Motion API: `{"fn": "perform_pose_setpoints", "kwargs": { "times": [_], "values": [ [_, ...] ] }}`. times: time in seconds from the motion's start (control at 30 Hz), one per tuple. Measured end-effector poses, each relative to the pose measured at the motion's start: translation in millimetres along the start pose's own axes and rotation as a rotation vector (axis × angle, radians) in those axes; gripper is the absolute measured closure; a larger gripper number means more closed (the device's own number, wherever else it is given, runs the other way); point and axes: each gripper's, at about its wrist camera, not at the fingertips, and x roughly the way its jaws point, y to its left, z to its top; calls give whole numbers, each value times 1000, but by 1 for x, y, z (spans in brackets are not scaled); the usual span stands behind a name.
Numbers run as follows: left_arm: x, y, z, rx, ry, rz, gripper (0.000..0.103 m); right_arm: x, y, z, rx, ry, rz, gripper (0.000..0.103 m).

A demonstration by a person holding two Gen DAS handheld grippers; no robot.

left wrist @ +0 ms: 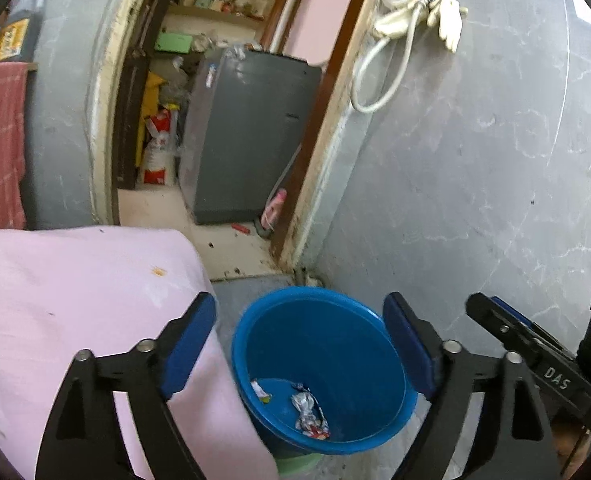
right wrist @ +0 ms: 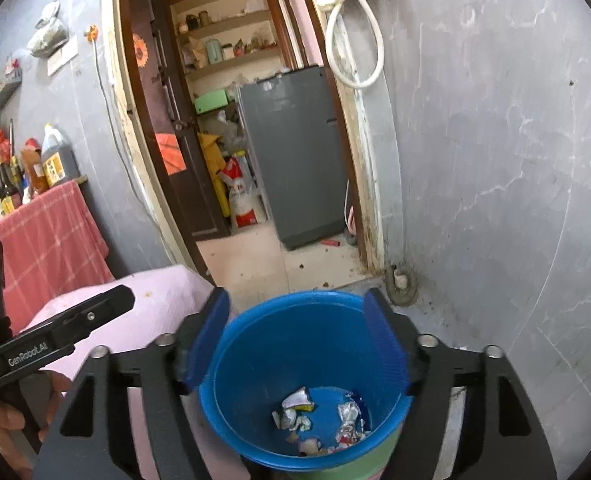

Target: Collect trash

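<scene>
Both tools, left tool (left wrist: 299, 344) and right tool (right wrist: 297, 340), hung released and empty over blue bin (right wrist: 255, 360), lower centre of frame. Crumpled wrappers (right wrist: 347, 424) lay at bin bottom. Advice: release only above rim centre.

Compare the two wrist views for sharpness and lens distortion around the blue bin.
Left wrist view: soft and smeared, the blue bin and doorway blurred, door frame bowed. Right wrist view: crisper, wrappers in the bin legible, yet the grey wall curves towards the dark round edge.
</scene>
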Motion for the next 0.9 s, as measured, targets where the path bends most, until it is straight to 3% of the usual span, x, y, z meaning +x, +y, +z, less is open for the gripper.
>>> {"fn": "perform_pose_setpoints", "kwargs": {
  "times": [0.13,0.4,0.9],
  "values": [
    [-21,4,3,-9,-39,26,7,-17,7,2,-14,-32,0,22],
    [-81,7,-6,2,-126,54,2,-60,30,-5,-27,-115,39,1],
    [-167,10,-40,67,-257,146,2,-119,78,-32,-72,-207,35,0]
  ]
}}
